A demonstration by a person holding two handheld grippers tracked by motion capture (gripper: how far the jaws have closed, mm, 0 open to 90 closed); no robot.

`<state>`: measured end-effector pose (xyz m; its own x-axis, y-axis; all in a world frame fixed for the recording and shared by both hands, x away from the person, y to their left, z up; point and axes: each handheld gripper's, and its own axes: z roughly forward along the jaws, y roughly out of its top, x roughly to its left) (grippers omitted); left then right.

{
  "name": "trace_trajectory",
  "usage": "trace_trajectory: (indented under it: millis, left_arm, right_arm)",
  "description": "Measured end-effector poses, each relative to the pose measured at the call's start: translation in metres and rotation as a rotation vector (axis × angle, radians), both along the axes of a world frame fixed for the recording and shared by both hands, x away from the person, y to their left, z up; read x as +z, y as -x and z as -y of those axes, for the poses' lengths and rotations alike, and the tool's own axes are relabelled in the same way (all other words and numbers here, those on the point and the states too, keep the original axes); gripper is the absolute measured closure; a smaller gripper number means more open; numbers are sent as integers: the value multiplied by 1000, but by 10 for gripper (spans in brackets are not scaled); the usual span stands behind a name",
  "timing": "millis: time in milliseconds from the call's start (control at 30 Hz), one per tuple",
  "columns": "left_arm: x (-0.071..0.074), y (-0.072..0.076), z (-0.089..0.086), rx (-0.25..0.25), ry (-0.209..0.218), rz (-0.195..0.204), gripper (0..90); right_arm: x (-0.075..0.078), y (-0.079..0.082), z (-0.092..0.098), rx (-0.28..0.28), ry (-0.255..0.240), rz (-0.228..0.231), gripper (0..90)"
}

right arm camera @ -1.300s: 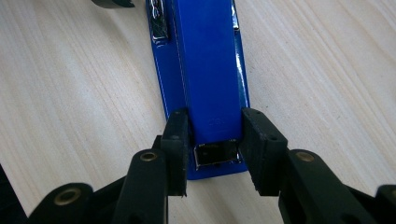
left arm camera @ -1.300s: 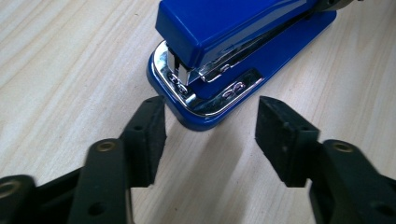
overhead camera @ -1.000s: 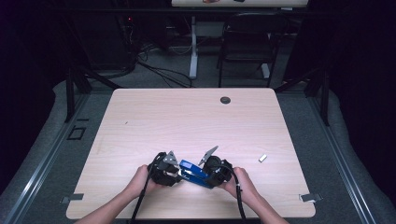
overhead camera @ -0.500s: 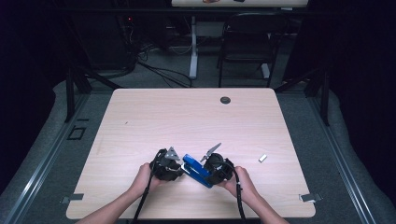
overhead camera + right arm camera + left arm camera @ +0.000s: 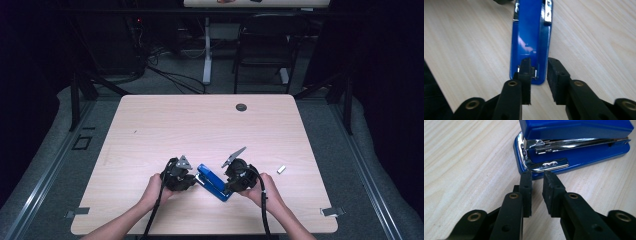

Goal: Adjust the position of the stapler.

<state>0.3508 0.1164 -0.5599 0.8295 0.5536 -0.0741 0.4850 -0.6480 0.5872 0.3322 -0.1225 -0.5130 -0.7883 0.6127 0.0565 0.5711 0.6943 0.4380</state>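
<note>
Dark room with chairs and cables in the back, and a pale wooden table (image 5: 165,125) that's mostly bare, so there's plenty of room for things to slide around. Near the front edge sits a blue stapler (image 5: 214,182), lying flat on the wood at an angle between the two tools. The left gripper (image 5: 537,173) is at the stapler's front end, and its jaws have just been closing: they stand nearly together, tips right at the chrome lip of the base, but I can't make out anything actually pinched between them. The right gripper (image 5: 538,65) is at the stapler's back end, jaws also just been closing, one tip lying over the blue top and the other off to the side of it, with no squeeze on the body that I can see. So what could go wrong: the stapler is slick and shiny, and with narrow jaws at both ends it could skate or spin on the wood if either one nudges instead of grabs. A bad bite on the chrome lip could slip off. There's also a small white piece (image 5: 281,169) over to the right, well clear.
</note>
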Motion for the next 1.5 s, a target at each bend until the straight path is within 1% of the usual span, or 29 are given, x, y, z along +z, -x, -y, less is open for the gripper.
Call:
trace_trajectory:
  millis: [33, 67, 100, 133, 167, 200, 233, 267, 333, 367, 400, 467, 533, 567, 600, 667, 733, 800, 833, 900, 933, 967, 1033, 1067, 1133, 1167, 1233, 1367, 1500]
  left_arm:
    - [1, 0, 0, 0, 9, -5, 789]
    - [1, 1, 0, 0, 20, -12, 796]
    - [2, 1, 1, -4, 27, -10, 798]
    - [2, 3, 2, 0, 33, 6, 801]
    - [3, 3, 4, 2, 39, 11, 809]
    - [4, 4, 5, 5, 48, 17, 814]
    - [4, 4, 5, 5, 48, 17, 818]
    - [6, 4, 7, 11, 71, 22, 823]
    - [7, 4, 8, 18, 89, 22, 832]
    - [7, 4, 8, 18, 89, 22, 836]
    - [7, 4, 10, 23, 103, 22, 837]
    - [8, 3, 10, 25, 112, 22, 843]
    - [7, 3, 12, 33, 114, 21, 843]
    - [7, 3, 12, 33, 114, 21, 843]
    - [6, 2, 13, 33, 116, 18, 843]
    - [6, 2, 13, 39, 117, 15, 843]
    - [6, 2, 13, 41, 117, 13, 843]
    - [6, 1, 13, 41, 116, 15, 843]
    - [6, 1, 13, 40, 115, 14, 843]
    - [6, 1, 12, 45, 121, 12, 843]
    - [6, 1, 11, 49, 125, 8, 847]
    - [6, 0, 11, 49, 123, 7, 849]
    - [6, 0, 10, 50, 125, 5, 854]
    - [6, 0, 10, 52, 130, 0, 858]
    - [6, 0, 11, 53, 131, 0, 858]
    - [6, 0, 11, 54, 130, -1, 859]
    - [6, 0, 11, 52, 130, 0, 858]
    - [6, -1, 11, 48, 135, -6, 856]
    - [5, -2, 11, 49, 133, -12, 855]
  right_arm:
    - [-2, -1, 1, -13, -7, 2, 767]
    - [-4, -2, 2, -14, 3, -2, 783]
    - [-7, -2, 2, -19, 2, -4, 793]
    - [-10, -2, 1, -20, 5, -5, 801]
    - [-12, -2, 0, -14, 17, -7, 819]
    - [-13, -2, -2, -15, 15, 2, 827]
    - [-13, -2, -2, -15, 21, 8, 828]
    - [-13, -2, -2, -10, 22, 9, 830]
    - [-12, -2, -2, -14, 14, 1, 841]
    - [-12, -2, -2, -14, 12, -1, 848]
    - [-12, -2, -2, -11, 12, -2, 854]
    - [-11, -2, -3, -11, 8, -4, 861]
    - [-11, -1, -3, -15, -17, -6, 848]
    - [-11, -1, -3, -15, -17, -6, 848]
    - [-11, 0, -6, -11, -36, -28, 823]
    - [-10, 2, -10, 0, -14, 1, 829]
    - [-9, 2, -11, 8, 4, 8, 834]
    - [-9, 1, -9, 3, -13, -11, 822]
    - [-10, 0, -8, -4, -19, -10, 824]
    - [-7, -2, -4, -7, -10, -3, 836]
    - [-6, -3, -3, -22, -33, 7, 847]
    - [-4, -3, 0, -25, -26, 12, 854]
    - [-4, -4, 1, -33, -26, 19, 858]
    - [-7, -5, 1, -39, -17, 17, 863]
    - [-12, -6, -1, -27, 5, 4, 867]
    - [-14, -6, -3, -22, 8, 1, 875]
    - [-17, -6, -6, -15, 31, 9, 897]
    - [-19, -6, -6, -23, 17, 0, 900]
    - [-19, -6, -7, -22, 20, -11, 900]
